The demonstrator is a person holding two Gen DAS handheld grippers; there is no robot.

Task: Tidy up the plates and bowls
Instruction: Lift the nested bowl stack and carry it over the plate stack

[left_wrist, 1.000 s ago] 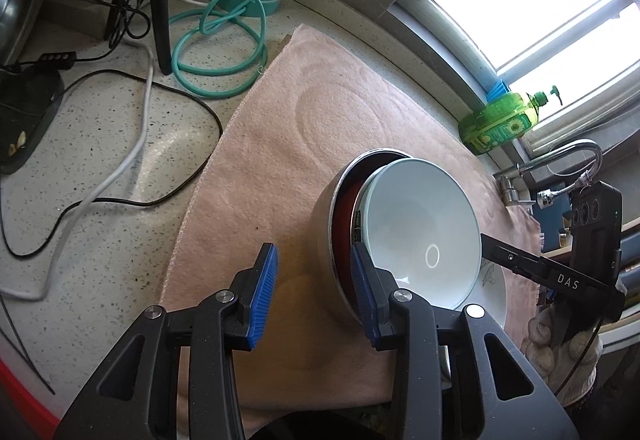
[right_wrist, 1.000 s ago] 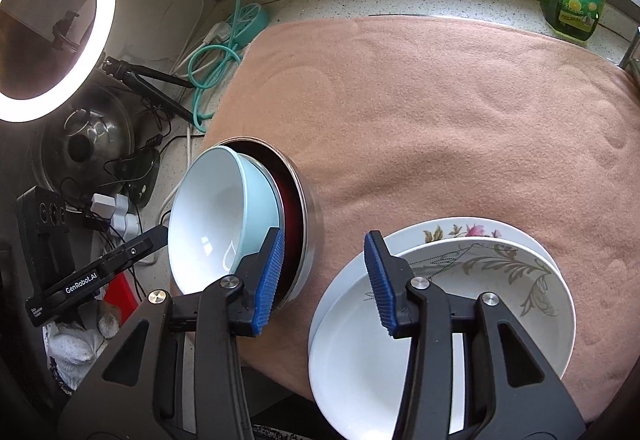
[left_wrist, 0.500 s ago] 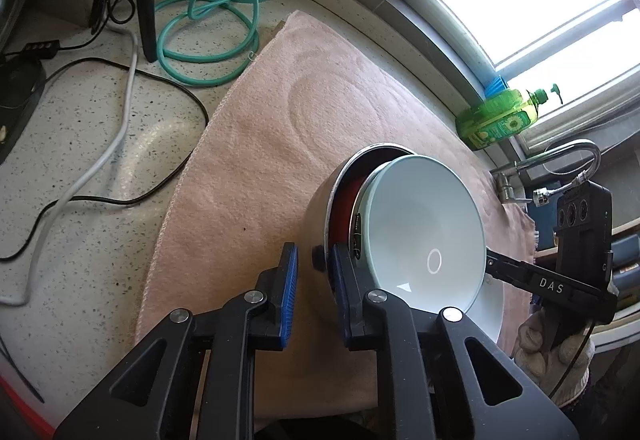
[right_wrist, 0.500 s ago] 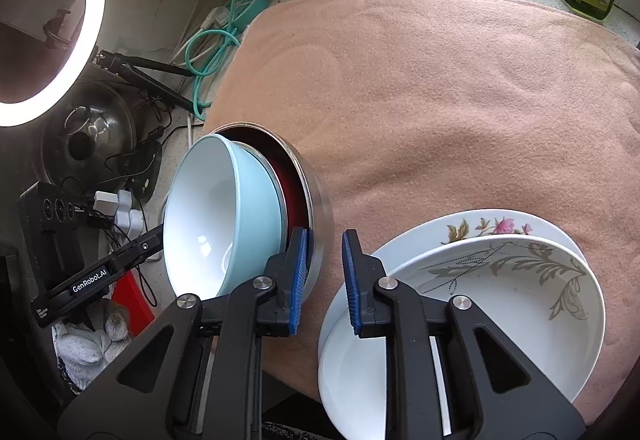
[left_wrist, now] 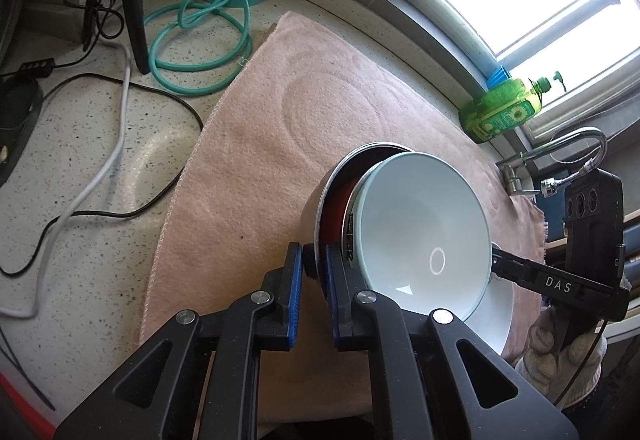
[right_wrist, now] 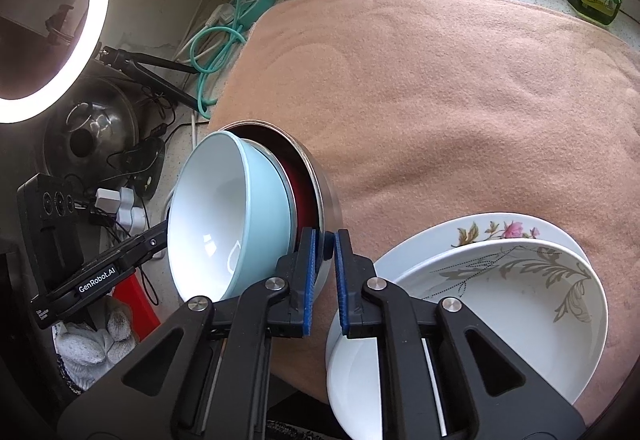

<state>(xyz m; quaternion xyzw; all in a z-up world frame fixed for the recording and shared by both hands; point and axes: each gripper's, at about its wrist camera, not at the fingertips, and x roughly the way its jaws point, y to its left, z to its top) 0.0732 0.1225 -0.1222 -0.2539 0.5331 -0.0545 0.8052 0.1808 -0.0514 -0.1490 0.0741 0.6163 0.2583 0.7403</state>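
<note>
Nested bowls gripped from two sides on a pink towel (right_wrist: 460, 88) that covers a speckled counter (left_wrist: 80, 180). The left gripper (left_wrist: 314, 280) is clenched on the near rim of the steel bowl (left_wrist: 320, 216), one blue pad outside the wall and one inside. The right gripper (right_wrist: 325, 272) is clenched on the opposite part of the same rim. The steel bowl (right_wrist: 330, 196) stands tilted on the towel near its front edge, mouth turned toward the left gripper.

Contents: a dark red bowl (right_wrist: 300, 192) lies inside the steel bowl, and a pale blue bowl (right_wrist: 256, 208) with a white interior sits innermost, protruding well past the steel rim. No food is visible in any of them. Just beside this nest, two white plates are stacked: a plate with a grey leaf pattern (right_wrist: 520, 304) rests on a plate with pink flowers (right_wrist: 500, 230).

Handling, as a judgement: the steel shell is stiff, light and smooth, so a thin rim pinch may slip. The inner bowls look ceramic, heavier and fragile, and are held only by nesting. Tilted as they are, they could slide out. A level, two-sided rim hold suits the load.
</note>
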